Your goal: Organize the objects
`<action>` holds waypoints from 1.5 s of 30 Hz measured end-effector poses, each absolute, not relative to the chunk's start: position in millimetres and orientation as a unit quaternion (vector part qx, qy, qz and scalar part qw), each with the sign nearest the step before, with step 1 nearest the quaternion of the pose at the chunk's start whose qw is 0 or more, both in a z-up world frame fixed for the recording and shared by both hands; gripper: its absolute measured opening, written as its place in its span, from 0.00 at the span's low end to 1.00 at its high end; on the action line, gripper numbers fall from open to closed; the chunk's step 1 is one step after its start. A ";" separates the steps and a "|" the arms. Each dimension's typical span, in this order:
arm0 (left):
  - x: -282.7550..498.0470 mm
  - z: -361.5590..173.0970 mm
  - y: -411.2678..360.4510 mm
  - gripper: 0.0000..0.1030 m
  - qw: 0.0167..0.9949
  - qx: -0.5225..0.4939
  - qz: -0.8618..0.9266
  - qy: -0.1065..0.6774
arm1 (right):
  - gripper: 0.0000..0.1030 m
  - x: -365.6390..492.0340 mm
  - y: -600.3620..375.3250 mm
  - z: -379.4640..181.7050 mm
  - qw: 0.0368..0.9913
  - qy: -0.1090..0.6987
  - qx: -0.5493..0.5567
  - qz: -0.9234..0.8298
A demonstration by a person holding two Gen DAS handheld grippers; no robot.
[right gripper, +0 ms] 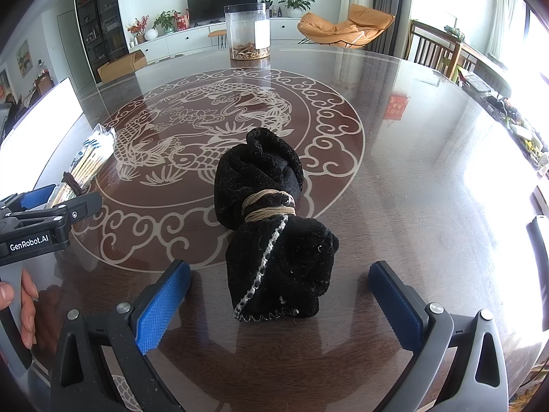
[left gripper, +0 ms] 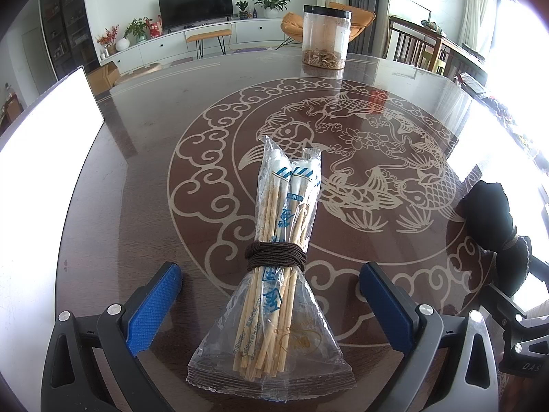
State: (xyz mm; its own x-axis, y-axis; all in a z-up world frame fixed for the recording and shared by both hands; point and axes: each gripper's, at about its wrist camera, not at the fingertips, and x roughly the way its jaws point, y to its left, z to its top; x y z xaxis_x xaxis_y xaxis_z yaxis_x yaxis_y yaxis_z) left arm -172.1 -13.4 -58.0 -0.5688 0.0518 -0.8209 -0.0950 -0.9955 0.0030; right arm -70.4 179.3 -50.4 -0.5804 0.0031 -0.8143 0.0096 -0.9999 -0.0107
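Nearest the left wrist camera we find a bundle of chopsticks (left gripper: pixel 274 257), each pair sealed in clear plastic printed with blue characters, the whole set cinched near its middle by a dark brown cord (left gripper: pixel 276 256) wound several turns. It lies flat on the glass-topped table (left gripper: pixel 137 158), its wrapper ends fanning toward the lens and its far tips pointing at the pale fish-and-cloud pattern (left gripper: pixel 343 158) under the glass. We see the left gripper (left gripper: pixel 271 305) with its blue-padded jaws spread wide, one finger on each side of the bundle and neither pad touching it. In the right wrist view, a rolled black cloth (right gripper: pixel 274 226) rests on the same table, pinched near its middle by tan twine (right gripper: pixel 269 204); a white stitched seam runs along its near half. We see the right gripper (right gripper: pixel 279 304) likewise held with jaws well apart, flanking the cloth's near end without contact. At that view's left edge, the left gripper's black body shows with a hand (right gripper: pixel 20 309) wrapped around its grip. The two bundles lie well apart. A clear jar (left gripper: pixel 326 37) with a black lid stands upright at the far side of the table, with brownish contents at its bottom.
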 end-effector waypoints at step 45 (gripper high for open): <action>-177.9 -37.9 -3.8 0.26 0.140 -0.490 0.858 0.064 | 0.33 -121.4 170.9 -33.9 0.081 0.062 0.558 -0.824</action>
State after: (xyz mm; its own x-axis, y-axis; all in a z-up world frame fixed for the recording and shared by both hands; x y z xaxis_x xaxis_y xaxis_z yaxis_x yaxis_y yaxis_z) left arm -177.9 -3.8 -37.9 -0.4799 0.1785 -0.8589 -0.3032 -0.9525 -0.0286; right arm -121.4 170.9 -33.9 -0.3650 -0.0637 -0.9288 0.2030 -0.9791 -0.0126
